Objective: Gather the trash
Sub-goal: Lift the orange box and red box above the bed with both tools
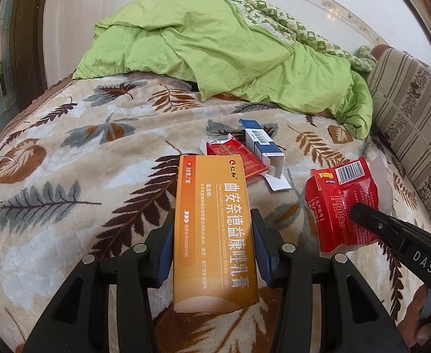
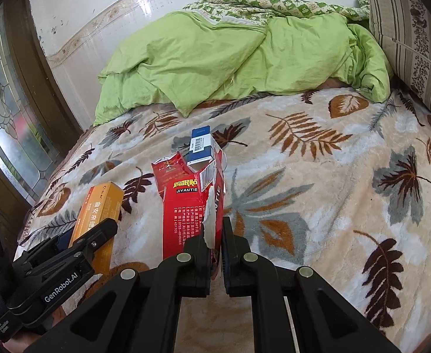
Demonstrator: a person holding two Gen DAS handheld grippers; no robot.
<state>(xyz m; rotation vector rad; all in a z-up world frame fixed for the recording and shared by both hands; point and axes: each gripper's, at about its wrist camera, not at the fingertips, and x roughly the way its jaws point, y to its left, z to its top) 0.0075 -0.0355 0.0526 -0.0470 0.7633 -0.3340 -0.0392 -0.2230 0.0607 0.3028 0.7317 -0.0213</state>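
1. The left gripper (image 1: pixel 215 235) is clamped on a long orange carton (image 1: pixel 212 229), lifted above a leaf-patterned blanket (image 1: pixel 68 176).
2. The right gripper (image 2: pixel 215 241) pinches a torn red box (image 2: pixel 192 206) flat between its closed jaws, to the carton's right.
3. Beyond both, a red packet (image 1: pixel 236 153) and a blue-and-white box (image 1: pixel 262 144) lie touching on the blanket.
4. A rumpled green duvet (image 1: pixel 200 56) covers the far end.

A bed blanket (image 1: pixel 68 176) with a leaf pattern covers the bed. A green quilt (image 1: pixel 215 56) lies crumpled near the wall. A striped pillow (image 1: pixel 412 123) stands beside it.
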